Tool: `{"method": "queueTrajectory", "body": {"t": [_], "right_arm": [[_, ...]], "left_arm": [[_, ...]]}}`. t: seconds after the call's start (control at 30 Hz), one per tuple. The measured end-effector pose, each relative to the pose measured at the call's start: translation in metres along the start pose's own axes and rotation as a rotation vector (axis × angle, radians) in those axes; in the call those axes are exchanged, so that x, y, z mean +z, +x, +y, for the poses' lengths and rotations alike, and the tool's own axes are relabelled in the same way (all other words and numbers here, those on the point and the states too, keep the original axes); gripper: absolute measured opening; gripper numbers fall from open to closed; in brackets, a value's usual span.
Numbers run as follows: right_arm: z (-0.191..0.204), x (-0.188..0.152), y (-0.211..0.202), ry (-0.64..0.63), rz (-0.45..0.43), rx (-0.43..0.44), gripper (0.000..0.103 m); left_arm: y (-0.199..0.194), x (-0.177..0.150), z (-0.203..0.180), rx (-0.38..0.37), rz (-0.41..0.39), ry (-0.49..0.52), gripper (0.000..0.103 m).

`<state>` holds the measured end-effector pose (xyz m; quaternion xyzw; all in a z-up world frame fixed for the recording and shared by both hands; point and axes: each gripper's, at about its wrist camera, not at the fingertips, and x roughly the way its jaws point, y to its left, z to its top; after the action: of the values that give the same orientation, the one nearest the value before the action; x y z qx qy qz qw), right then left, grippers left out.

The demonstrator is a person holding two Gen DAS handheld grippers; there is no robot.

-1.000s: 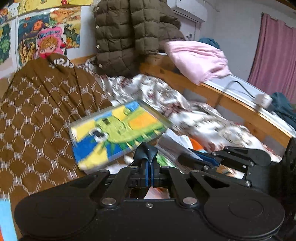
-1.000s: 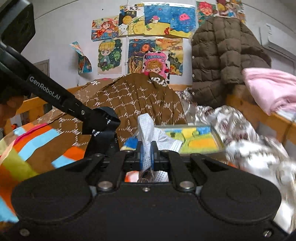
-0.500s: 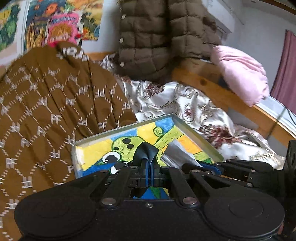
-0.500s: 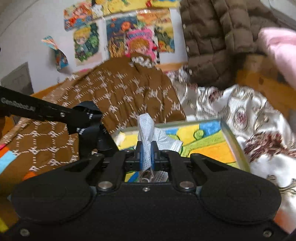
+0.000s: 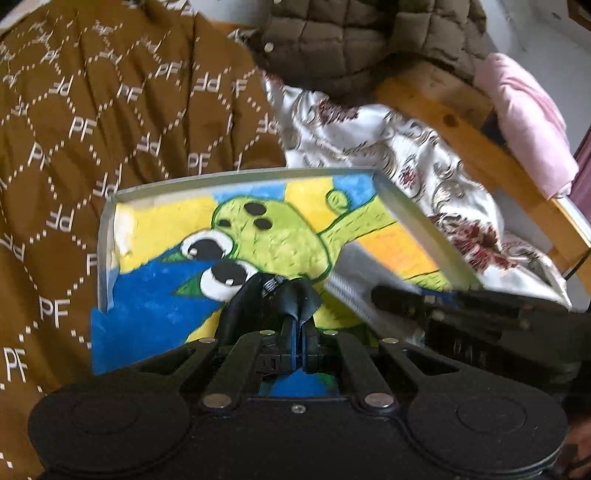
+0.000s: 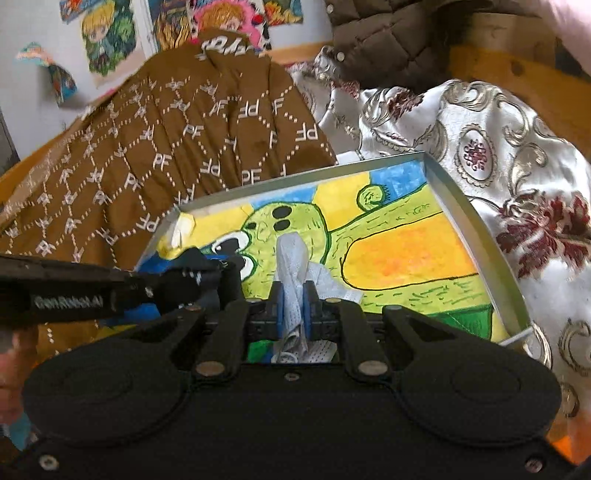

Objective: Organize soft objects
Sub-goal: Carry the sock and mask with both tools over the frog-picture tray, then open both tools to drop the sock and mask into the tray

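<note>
A shallow metal tray (image 5: 236, 176) (image 6: 476, 218) lined with a bright green cartoon drawing lies on the bed. My left gripper (image 5: 298, 328) is shut on a black soft item (image 5: 295, 295) with a small metal clip, and it hangs low over the tray's near left part. My right gripper (image 6: 292, 310) is shut on a white mesh face mask (image 6: 293, 258), held over the tray's near middle. In the left wrist view the right gripper (image 5: 391, 295) shows at the right with the mask (image 5: 351, 291). The right wrist view shows the left gripper (image 6: 218, 271) at the left.
A brown quilt with a white "PF" pattern (image 5: 92, 122) (image 6: 177, 122) is piled behind and left of the tray. A silver floral cover (image 6: 498, 147) lies to its right. A brown puffer jacket (image 5: 351, 33) and pink cloth (image 5: 528, 110) hang on the wooden bed rail (image 5: 480, 147).
Both grippers have come forward and down toward the tray, each keeping hold of its item. The tray now fills the middle of both views.
</note>
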<state>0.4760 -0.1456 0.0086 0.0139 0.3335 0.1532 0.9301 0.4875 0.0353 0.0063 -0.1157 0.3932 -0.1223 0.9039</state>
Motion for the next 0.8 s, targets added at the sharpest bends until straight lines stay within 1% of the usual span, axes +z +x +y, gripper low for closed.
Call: {"method": "queueTrajectory", "body": {"t": [0.1,0.27,0.33,0.4,0.43,0.47,0.5,0.53,0.57,0.6,0.67,0.73,0.8], "right_arm": [[0.006,0.012,0.021,-0.022,0.014,-0.018,0.005],[0.009,0.029,0.047,-0.033,0.042,-0.029,0.006],[0.013,0.031,0.051,-0.045,0.051,-0.031,0.008],[0.013,0.030,0.052,-0.057,0.053,-0.032,0.012],[0.014,0.030,0.050,-0.063,0.051,-0.034,0.015],[0.015,0.028,0.046,-0.068,0.048,-0.036,0.018],[0.014,0.028,0.042,-0.068,0.045,-0.037,0.020],[0.013,0.028,0.037,-0.065,0.041,-0.037,0.026],[0.011,0.028,0.032,-0.060,0.036,-0.037,0.032],[0.010,0.028,0.027,-0.056,0.030,-0.037,0.033],[0.007,0.028,0.015,-0.052,0.018,-0.035,0.041],[0.003,0.028,0.001,-0.043,0.002,-0.031,0.046],[0.002,0.028,-0.014,-0.039,-0.018,-0.023,0.052]], "left_arm": [[0.007,-0.003,0.004,-0.001,0.022,-0.005,0.002],[0.013,-0.010,0.003,0.001,0.059,0.019,0.004],[0.013,-0.011,0.001,0.001,0.066,0.023,0.009],[0.011,-0.011,0.000,0.003,0.065,0.019,0.016],[0.009,-0.011,0.000,0.006,0.062,0.017,0.018],[0.006,-0.010,-0.001,0.015,0.057,0.016,0.028],[0.004,-0.010,-0.001,0.022,0.055,0.016,0.042],[0.001,-0.010,-0.002,0.033,0.050,0.015,0.048],[-0.005,-0.011,-0.002,0.047,0.038,0.015,0.057],[-0.010,-0.012,-0.003,0.055,0.027,0.020,0.061],[-0.021,-0.013,-0.005,0.069,0.009,0.041,0.062],[-0.035,-0.014,-0.007,0.089,-0.015,0.055,0.066],[-0.052,-0.015,-0.009,0.106,-0.055,0.050,0.075]]}}
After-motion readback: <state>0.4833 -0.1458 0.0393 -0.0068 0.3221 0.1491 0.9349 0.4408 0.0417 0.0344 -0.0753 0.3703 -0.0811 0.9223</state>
